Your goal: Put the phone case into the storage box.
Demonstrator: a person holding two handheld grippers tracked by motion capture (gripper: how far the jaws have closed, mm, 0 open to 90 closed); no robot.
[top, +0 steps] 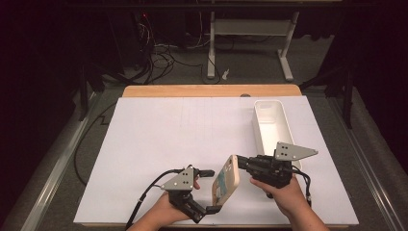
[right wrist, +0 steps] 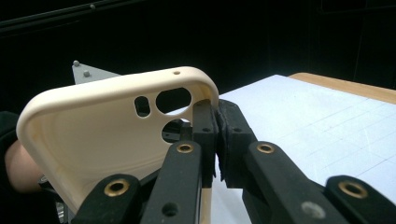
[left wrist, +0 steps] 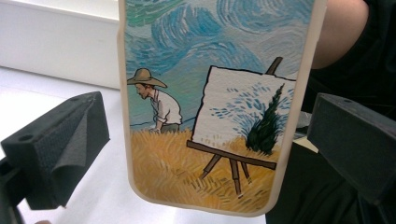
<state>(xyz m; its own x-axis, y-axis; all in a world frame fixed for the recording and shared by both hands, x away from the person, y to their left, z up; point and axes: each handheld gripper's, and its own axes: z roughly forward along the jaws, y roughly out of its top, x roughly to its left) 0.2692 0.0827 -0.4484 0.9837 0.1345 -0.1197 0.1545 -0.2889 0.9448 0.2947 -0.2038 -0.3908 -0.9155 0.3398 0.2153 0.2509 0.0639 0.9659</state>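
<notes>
A cream phone case (top: 226, 185) stands on end just above the table's near edge, its painted back, a man in a straw hat beside an easel, facing my left gripper view (left wrist: 210, 107). My right gripper (top: 240, 162) is shut on the case's rim near the camera cut-out, where the two jaws pinch the edge (right wrist: 217, 126). The hollow cream inside of the case (right wrist: 107, 126) faces that camera. My left gripper (top: 211, 191) is open, one jaw on each side of the case's lower end (left wrist: 210, 154), with a gap on both sides.
A long white bin (top: 272, 125) lies at the right of the white board (top: 168, 139), just beyond my right gripper. A wooden table edge (top: 211, 90) runs along the back. Dark floor with cables and a table frame lies beyond.
</notes>
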